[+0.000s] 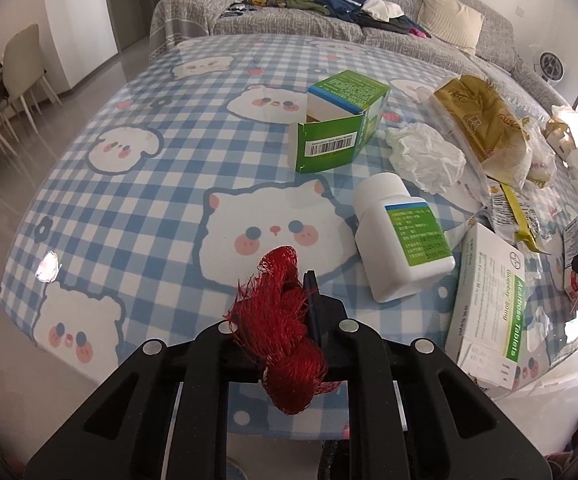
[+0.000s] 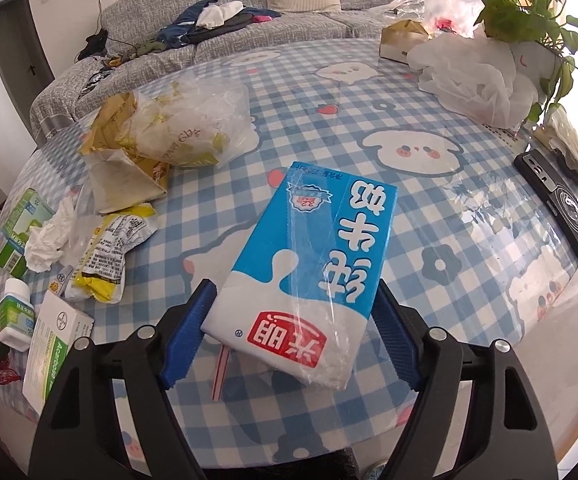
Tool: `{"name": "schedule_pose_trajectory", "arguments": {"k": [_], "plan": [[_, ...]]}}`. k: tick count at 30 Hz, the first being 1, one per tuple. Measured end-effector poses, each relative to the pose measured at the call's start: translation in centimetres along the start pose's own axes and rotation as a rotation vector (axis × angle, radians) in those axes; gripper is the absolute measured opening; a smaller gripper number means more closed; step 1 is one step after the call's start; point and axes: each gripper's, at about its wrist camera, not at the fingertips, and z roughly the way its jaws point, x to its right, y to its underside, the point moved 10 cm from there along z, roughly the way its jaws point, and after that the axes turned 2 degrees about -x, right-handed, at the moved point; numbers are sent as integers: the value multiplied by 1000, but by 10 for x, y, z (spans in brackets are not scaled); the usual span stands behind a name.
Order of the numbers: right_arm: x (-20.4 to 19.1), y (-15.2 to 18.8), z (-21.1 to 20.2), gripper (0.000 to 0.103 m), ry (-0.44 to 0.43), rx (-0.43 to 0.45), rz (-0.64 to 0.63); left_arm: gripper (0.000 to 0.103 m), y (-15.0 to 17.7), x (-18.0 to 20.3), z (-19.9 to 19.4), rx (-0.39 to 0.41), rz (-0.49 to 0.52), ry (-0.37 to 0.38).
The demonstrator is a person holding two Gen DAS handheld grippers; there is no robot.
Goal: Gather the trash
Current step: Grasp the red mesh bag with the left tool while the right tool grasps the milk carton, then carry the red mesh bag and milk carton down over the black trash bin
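I see a grey sofa (image 1: 369, 20) with heaped clothes (image 1: 353, 6), a potted plant (image 2: 537, 12), and a black phone (image 2: 561, 208) on the checked tablecloth (image 1: 129, 208).

Your table wears a blue-and-white checked tablecloth (image 1: 137, 216) with white cartoon animal faces, pink-cheeked. You have a red mesh net (image 1: 285, 332), a blue-and-white milk carton (image 2: 309, 264) with a red logo, a green-and-white box (image 1: 341, 120) and a white green-labelled bottle (image 1: 401, 236).

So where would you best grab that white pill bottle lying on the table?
Across the middle of its body. The pill bottle lies on its side on the table, cap pointing away, so come from above with one finger on each long side. Its round body would likely slip if pinched end to end.
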Motion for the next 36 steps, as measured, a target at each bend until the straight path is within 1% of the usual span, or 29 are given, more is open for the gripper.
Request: {"name": "schedule_pose_trajectory", "arguments": {"k": [8, 22, 30, 36], "plan": [[0, 5, -13, 72, -10, 20, -11, 15, 5, 4, -16, 22, 7, 13], [-2, 19, -46, 69, -42, 67, -39, 14, 22, 11, -46, 57, 26, 33], [-3, 31, -71, 67, -71, 106, -62, 14, 37, 16, -68, 79, 40, 48], [0, 42, -83, 66, -86, 116, -62, 14, 50, 24, -79, 86, 50, 64]]}}
